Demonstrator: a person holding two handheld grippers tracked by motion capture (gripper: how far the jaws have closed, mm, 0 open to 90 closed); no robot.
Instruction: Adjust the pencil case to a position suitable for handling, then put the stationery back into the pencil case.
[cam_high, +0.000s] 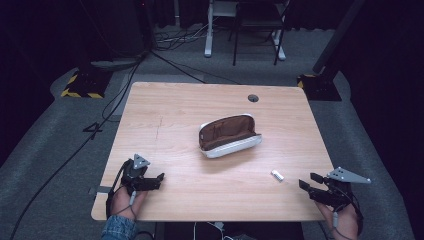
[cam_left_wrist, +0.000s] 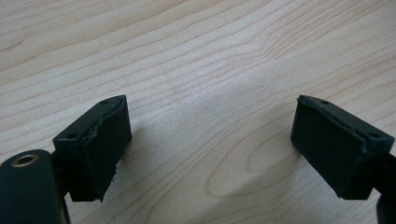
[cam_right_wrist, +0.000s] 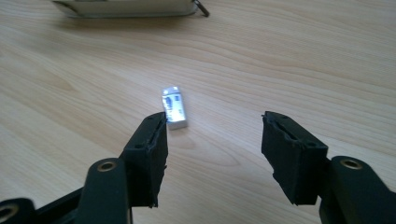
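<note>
The small white eraser (cam_right_wrist: 174, 111) was hard to read: glare washed out its top in the right gripper view, and the print on its sleeve was too blurred to make out. In the high view it was no more than a pale sliver (cam_high: 277, 175) on the desk (cam_high: 175, 130). The pouch (cam_high: 228, 135), white outside and brown within, lay open near the middle of the desk; whether anything sat inside could not be told. In the right gripper view it was cut off at the top edge (cam_right_wrist: 126, 8), with a dark zip pull beside it.

The right gripper (cam_right_wrist: 214, 140) hung above the desk with its fingers (cam_right_wrist: 150, 149) well apart and gripping nothing. The eraser lay flat on the wood just beyond the tip of the finger at the left of that view, off to that side rather than in the gap, and whether it touched the finger could not be told. In the high view this gripper (cam_high: 310, 181) sat near the desk's front right corner, with the eraser close by towards the pouch.

The left gripper (cam_high: 159, 179) rested at the front left, far from both things. Its fingers (cam_left_wrist: 98, 144) stood wide open over bare wood.
</note>
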